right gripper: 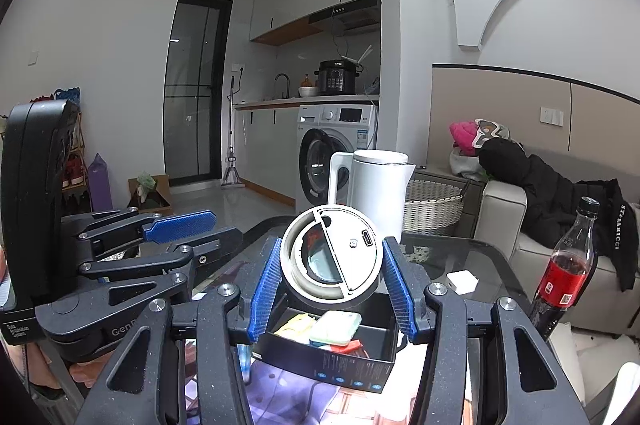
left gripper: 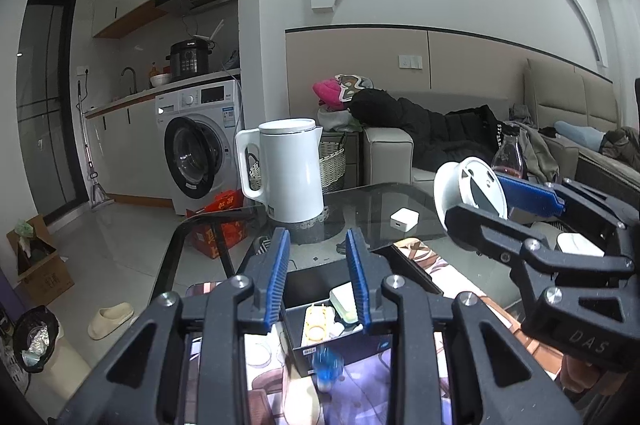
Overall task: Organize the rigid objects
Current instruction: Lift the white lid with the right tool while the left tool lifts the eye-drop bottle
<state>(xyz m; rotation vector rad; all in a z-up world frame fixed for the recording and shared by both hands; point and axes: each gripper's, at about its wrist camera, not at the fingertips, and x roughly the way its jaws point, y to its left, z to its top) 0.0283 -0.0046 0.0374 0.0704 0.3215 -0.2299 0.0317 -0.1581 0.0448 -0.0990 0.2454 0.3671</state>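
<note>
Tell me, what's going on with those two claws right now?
Right tool shut on round white gadget, above black box. Left tool shut, empty. Kettle stands behind the box.

Glass table (left gripper: pixel 360 201) glossy; white plastic kettle (left gripper: pixel 290 169) smooth; basket (left gripper: pixel 332 165) woven.

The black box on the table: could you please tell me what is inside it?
Inside the black box lie a pale green case, yellow pieces and something red. The claws hide the rest.
</note>
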